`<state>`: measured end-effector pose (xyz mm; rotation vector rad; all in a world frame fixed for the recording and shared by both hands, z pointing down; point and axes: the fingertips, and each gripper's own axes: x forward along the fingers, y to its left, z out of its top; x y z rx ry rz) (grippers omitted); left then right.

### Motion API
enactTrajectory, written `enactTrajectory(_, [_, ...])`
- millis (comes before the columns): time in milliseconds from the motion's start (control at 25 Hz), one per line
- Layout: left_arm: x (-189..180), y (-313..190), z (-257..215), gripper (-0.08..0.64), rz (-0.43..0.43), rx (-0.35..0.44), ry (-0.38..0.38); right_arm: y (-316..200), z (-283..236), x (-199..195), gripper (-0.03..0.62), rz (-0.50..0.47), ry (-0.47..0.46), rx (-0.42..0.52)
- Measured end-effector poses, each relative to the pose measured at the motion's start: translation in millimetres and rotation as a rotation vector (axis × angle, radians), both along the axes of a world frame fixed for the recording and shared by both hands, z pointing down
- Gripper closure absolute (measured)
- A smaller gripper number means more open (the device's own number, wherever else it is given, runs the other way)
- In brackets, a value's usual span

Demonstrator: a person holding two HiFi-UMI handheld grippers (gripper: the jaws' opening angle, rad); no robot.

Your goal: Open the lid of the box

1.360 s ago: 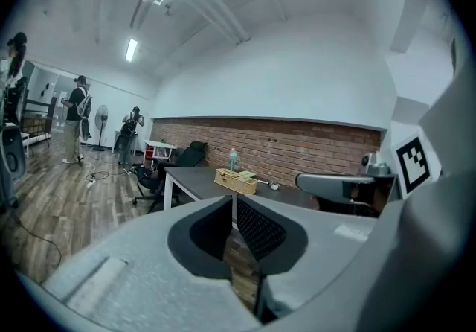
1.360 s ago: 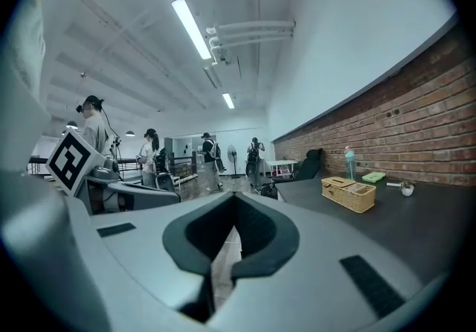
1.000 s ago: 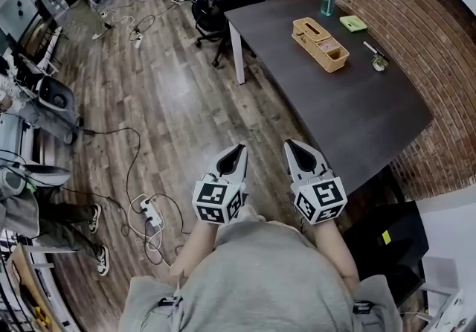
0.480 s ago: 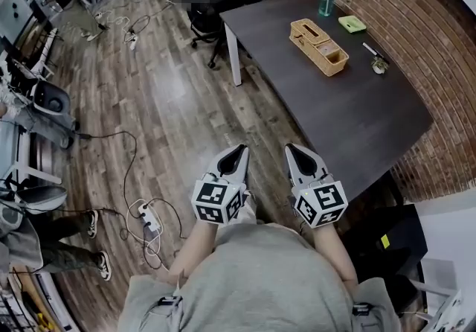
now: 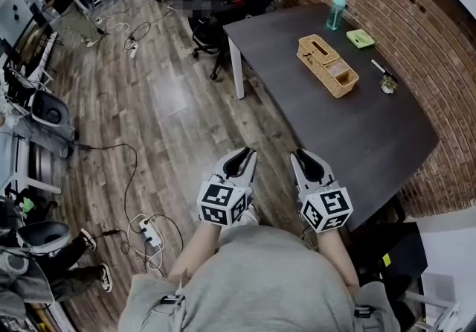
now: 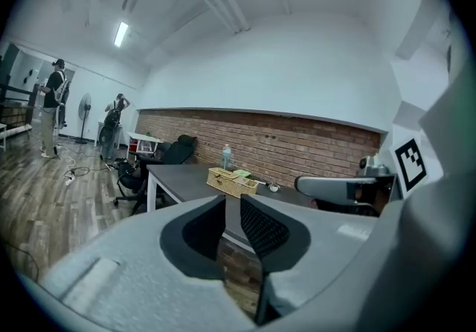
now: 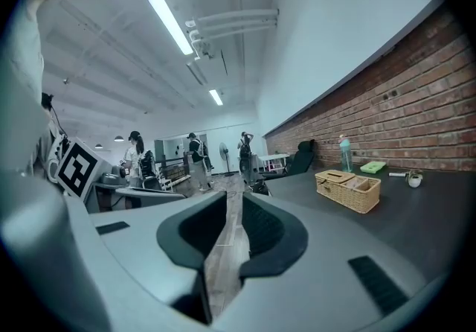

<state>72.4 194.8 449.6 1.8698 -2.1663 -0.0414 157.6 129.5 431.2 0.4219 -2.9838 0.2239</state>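
A wicker box sits toward the far side of the dark table, with a slotted lid over its far half. It also shows as the box and the box in the two gripper views, far ahead of the jaws. My left gripper and right gripper are held side by side close to the body, short of the table's near edge and well away from the box. Both pairs of jaws are opening, with a narrow gap and nothing between them: left gripper, right gripper.
A teal bottle, a green pad and a small object lie beyond the box near the brick wall. A black office chair stands at the table's far corner. A power strip and cables lie on the wooden floor.
Both pairs of jaws have parted slightly from shut. The head view has shifted a little, so the table and box sit lower and further right in it.
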Motion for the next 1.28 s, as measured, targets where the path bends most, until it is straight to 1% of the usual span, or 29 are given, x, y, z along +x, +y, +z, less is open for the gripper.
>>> enactTrajectory(200, [-35, -30, -7, 0.485, 0.021, 0.004, -0.004, -33, -7, -35, 0.497, 0.023, 0.002, 0.003])
enactTrajectory(520, [-92, -71, -16, 0.454, 0.068, -0.007, -0.015, -71, -15, -94, 0.454, 0.051, 0.001, -0.004])
enactTrajectory(760, [-134, -105, -18, 0.436, 0.111, -0.008, -0.022, -104, -17, -134, 0.428, 0.095, -0.003, -0.007])
enactTrajectory(1000, [-167, -136, -20, 0.419, 0.156, 0.0, -0.03, -131, -17, -163, 0.402, 0.139, -0.004, -0.006])
enactTrajectory(1280, [-196, -165, -14, 0.414, 0.207, 0.009, -0.028, -157, -11, -190, 0.391, 0.184, -0.007, -0.012])
